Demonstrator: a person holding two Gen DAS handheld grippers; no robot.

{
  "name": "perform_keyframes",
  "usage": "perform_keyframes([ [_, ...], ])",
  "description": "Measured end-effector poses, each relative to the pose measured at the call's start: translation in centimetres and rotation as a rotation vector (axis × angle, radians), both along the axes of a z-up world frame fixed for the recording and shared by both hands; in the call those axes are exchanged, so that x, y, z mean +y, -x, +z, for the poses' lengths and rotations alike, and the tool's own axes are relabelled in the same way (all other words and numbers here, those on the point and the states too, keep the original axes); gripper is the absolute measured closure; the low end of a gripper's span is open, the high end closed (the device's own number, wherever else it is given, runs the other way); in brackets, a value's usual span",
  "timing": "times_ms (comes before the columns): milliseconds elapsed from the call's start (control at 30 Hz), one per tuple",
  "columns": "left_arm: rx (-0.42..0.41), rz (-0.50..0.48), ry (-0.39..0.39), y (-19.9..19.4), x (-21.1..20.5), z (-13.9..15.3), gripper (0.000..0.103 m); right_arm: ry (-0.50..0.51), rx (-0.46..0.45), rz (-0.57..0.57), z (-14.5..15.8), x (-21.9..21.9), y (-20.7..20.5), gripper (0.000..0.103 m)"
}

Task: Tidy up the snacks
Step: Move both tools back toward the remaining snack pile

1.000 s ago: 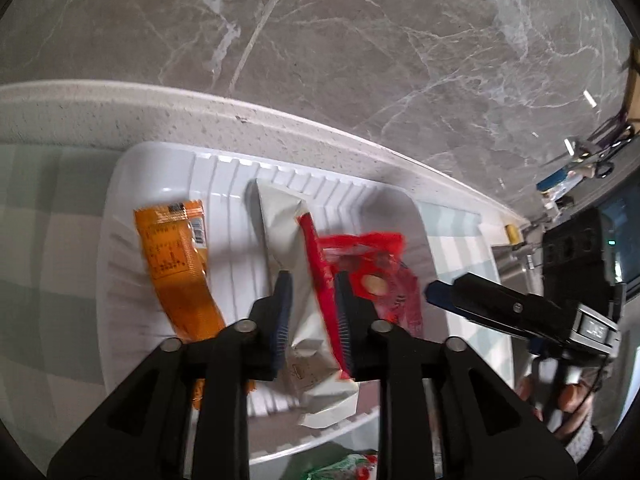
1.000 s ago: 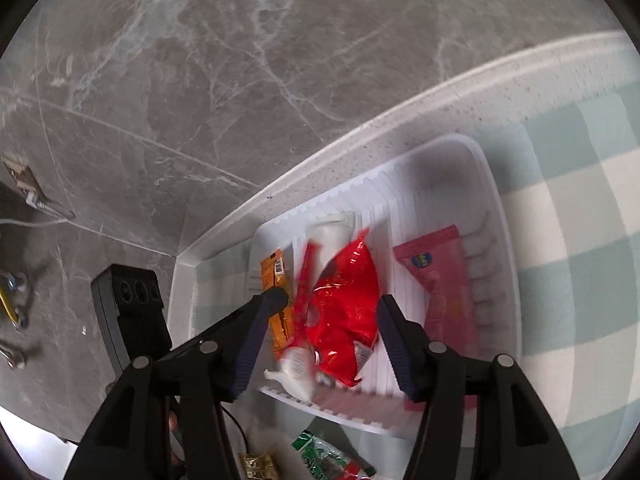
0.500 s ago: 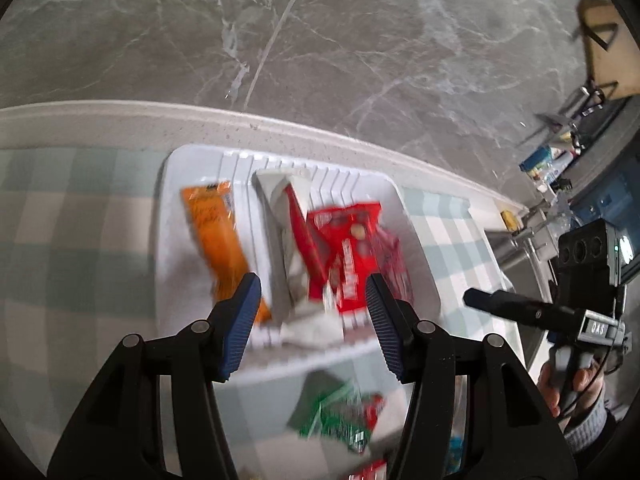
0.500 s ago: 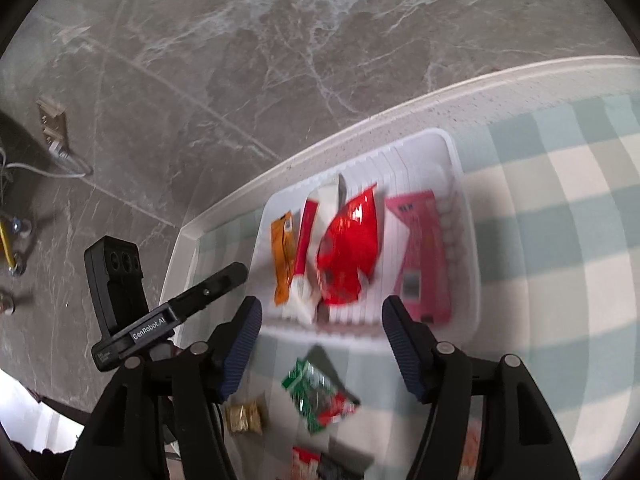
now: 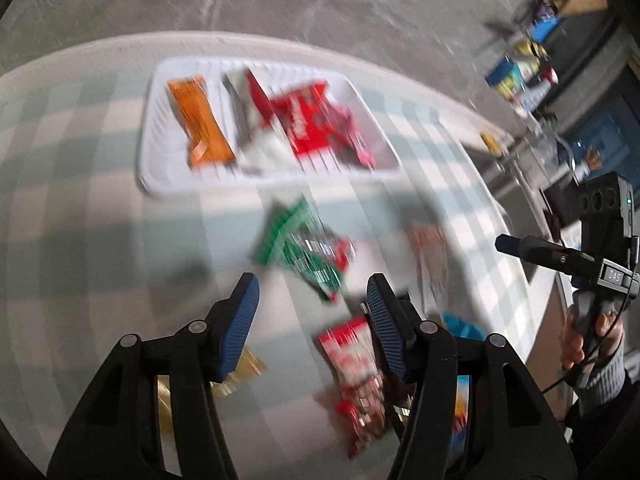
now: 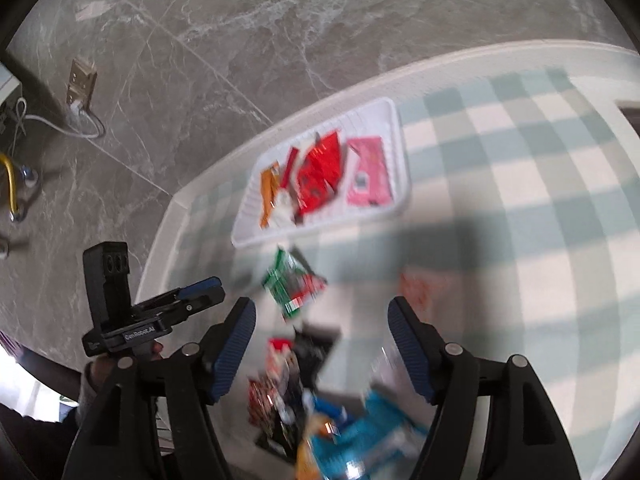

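Already the white tray (image 5: pixel 150 152) held an orange packet (image 5: pixel 200 124) and red packets (image 5: pixel 316 120); nearer, a green snack packet (image 5: pixel 304 248) lay loose on the checked cloth (image 6: pixel 520 184), just ahead of the left gripper (image 5: pixel 312 312) and right gripper (image 6: pixel 320 340), both spread apart and holding nothing.

Landmark: the tray (image 6: pixel 400 152) on the table (image 6: pixel 520 184), by the table's far edge.
In the tray: four packets side by side, the middle ones overlapping; blur hides their edges.
Before the tray: a loose packet (image 6: pixel 294 286) on the table, just beside the tray's near rim.
Further before the tray: a heap of packets (image 6: pixel 320 408), well apart from it.
Left gripper (image 5: pixel 312 318): above the table before the tray, fingers spread, empty.
Right gripper (image 6: pixel 322 344): likewise, above the heap, fingers spread.
Behind the tray: the floor (image 6: pixel 280 20).
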State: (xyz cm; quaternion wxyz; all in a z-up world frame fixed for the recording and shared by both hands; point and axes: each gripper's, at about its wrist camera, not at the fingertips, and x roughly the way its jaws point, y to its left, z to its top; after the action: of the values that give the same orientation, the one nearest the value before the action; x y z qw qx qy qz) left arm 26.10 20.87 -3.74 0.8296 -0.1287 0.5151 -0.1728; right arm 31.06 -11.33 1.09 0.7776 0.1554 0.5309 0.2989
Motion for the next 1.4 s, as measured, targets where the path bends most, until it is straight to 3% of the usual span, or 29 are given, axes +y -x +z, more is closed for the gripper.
perform_keyframes([
  [267,0.054,-0.092,-0.049,4.2,-3.4,-2.4,0.048,0.071,0.088,-0.07,-3.4,-2.3,5.7,0.031],
  [533,0.056,-0.164,-0.126,5.4,-5.8,-3.5,0.048,0.152,0.115,-0.099,-5.5,-1.1,7.6,0.031],
  [967,0.061,-0.209,-0.248,5.7,-6.9,-5.4,0.047,0.375,0.033,-0.1,-6.1,-0.9,8.5,0.031],
  [1067,0.056,-0.215,-0.266,5.9,-6.7,-5.4,0.047,0.384,0.018,-0.103,-5.9,-1.3,8.5,0.031],
  [1267,0.053,-0.217,-0.245,5.9,-6.8,-4.9,0.047,0.352,0.024,-0.097,-5.9,-1.2,8.6,0.031],
  [1400,0.037,-0.212,-0.18,5.7,-6.9,-3.5,0.047,0.328,0.028,-0.103,-5.9,-1.1,8.5,0.031],
])
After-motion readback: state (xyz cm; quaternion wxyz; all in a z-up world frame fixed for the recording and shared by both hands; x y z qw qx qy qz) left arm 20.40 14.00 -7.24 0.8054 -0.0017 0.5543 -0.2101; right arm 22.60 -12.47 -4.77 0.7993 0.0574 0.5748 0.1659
